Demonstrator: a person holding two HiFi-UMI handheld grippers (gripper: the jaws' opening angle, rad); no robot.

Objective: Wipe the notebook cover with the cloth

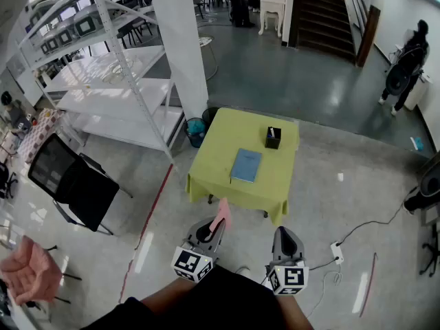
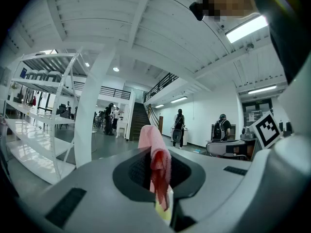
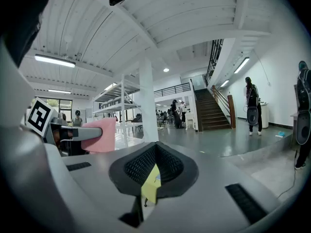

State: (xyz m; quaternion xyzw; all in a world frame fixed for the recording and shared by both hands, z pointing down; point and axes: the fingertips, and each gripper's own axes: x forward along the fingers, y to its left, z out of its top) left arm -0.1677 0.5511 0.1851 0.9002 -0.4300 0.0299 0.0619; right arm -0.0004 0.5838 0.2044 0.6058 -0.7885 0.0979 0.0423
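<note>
My left gripper (image 1: 208, 234) is clamped on the pink cloth (image 1: 221, 214), and my right gripper (image 1: 284, 236) is closed on nothing. The blue notebook (image 1: 246, 165) lies flat on the green surface (image 1: 218, 158), well ahead and midway between both grippers, with its long axis pointing away from me.

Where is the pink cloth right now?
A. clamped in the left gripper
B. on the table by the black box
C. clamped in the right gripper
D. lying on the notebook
A: the left gripper view shows the cloth pinched between the jaws of the left gripper; the notebook lies bare on the table.
</note>
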